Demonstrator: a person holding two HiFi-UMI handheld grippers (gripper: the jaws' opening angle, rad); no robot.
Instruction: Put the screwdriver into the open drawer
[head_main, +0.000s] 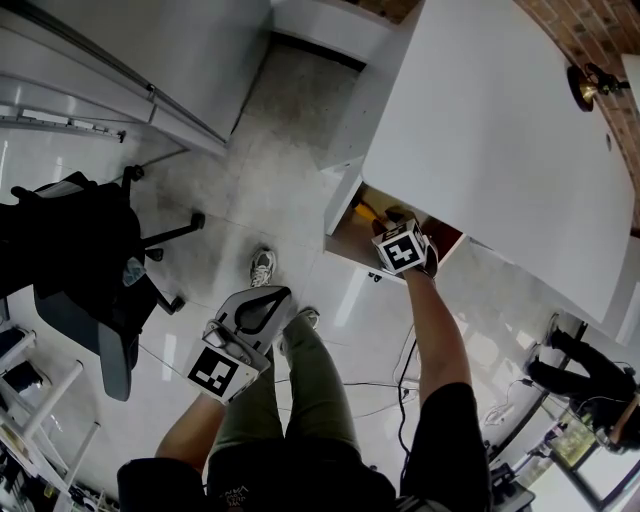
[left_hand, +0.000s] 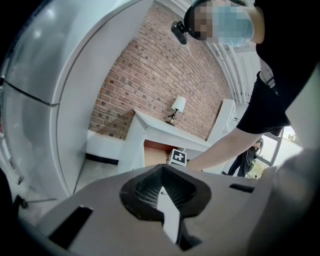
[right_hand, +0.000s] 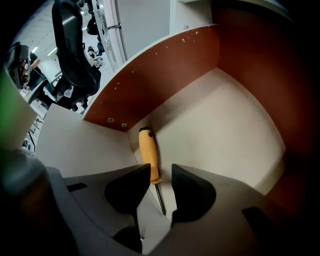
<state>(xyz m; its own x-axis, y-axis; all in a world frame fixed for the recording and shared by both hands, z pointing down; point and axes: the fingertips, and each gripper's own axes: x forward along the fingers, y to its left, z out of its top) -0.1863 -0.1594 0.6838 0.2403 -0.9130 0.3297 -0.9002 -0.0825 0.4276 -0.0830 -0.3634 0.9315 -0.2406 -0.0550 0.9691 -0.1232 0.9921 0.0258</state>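
Note:
The screwdriver (right_hand: 149, 156), with a yellow handle and a thin dark shaft, lies on the pale floor of the open drawer (right_hand: 225, 125), against its left wall near the corner. My right gripper (right_hand: 161, 170) points down into the drawer (head_main: 343, 222). Its jaws stand apart on either side of the shaft, and the pads do not press on it. In the head view only that gripper's marker cube (head_main: 402, 249) shows at the drawer mouth. My left gripper (head_main: 258, 305) hangs low over the person's legs, its jaws (left_hand: 161, 169) together and empty.
The drawer sits under a white desk (head_main: 500, 130) with a small lamp (head_main: 590, 85) on it. A black office chair (head_main: 80, 270) stands at the left. Cables (head_main: 400, 385) cross the glossy floor. Another person (head_main: 590, 370) is at the right edge.

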